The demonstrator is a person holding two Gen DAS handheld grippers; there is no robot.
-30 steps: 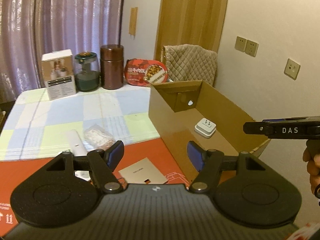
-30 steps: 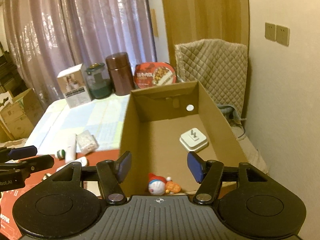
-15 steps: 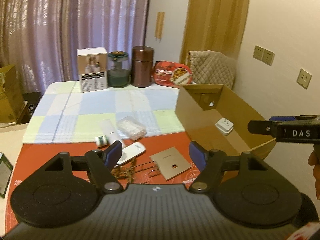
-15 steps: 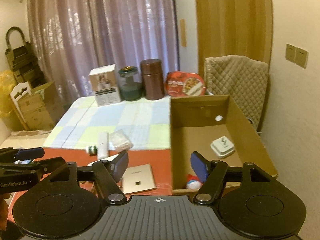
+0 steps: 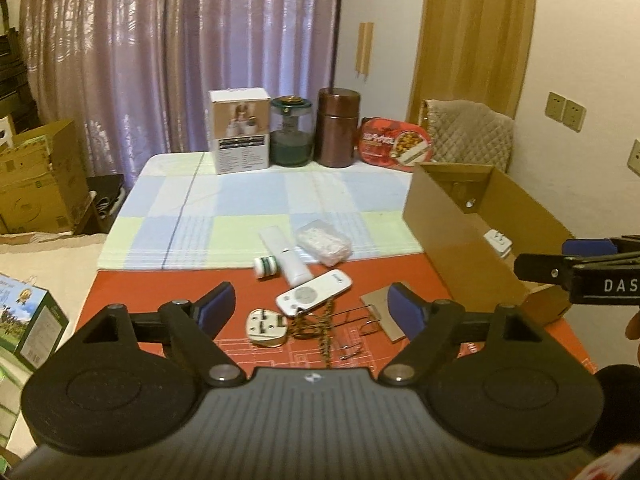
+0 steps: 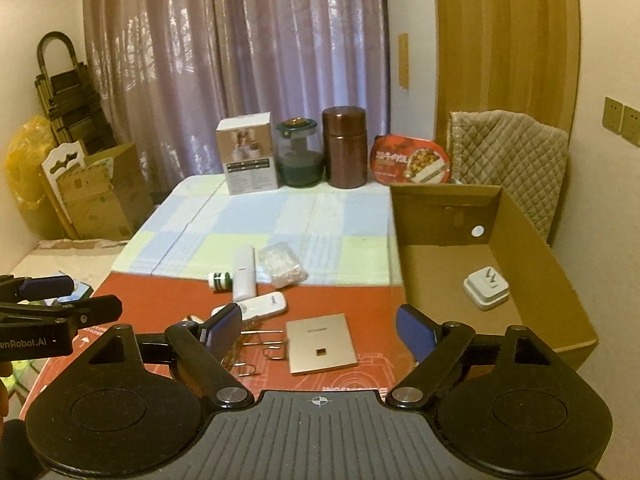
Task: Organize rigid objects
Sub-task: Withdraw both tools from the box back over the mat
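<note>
My left gripper (image 5: 312, 310) and right gripper (image 6: 320, 332) hover side by side above the red mat's near edge, jaws opening, nothing between them. Ahead on the mat lie a white remote (image 5: 314, 298), a white three-pin plug (image 5: 266, 326), a white tube (image 5: 284, 254), a small green-banded bottle (image 5: 266, 267), a clear bag of white bits (image 5: 323, 242), a tan card (image 6: 320, 342) and a chain with wire hooks (image 5: 320, 328). On the right stands an open cardboard box (image 6: 440, 220) with a white plug adapter (image 6: 486, 292) on its floor.
Along the table's far edge stand a white carton (image 5: 240, 136), a glass jar (image 5: 291, 132), a brown canister (image 5: 338, 128) and a red food bowl (image 5: 396, 144). A quilted chair (image 5: 468, 136) is behind the box. Cardboard boxes (image 5: 36, 184) sit on the floor at left.
Both grippers have drawn back from the cardboard box and swung left, so the mat's loose items now lie ahead. Both pairs of jaws have spread wider.
</note>
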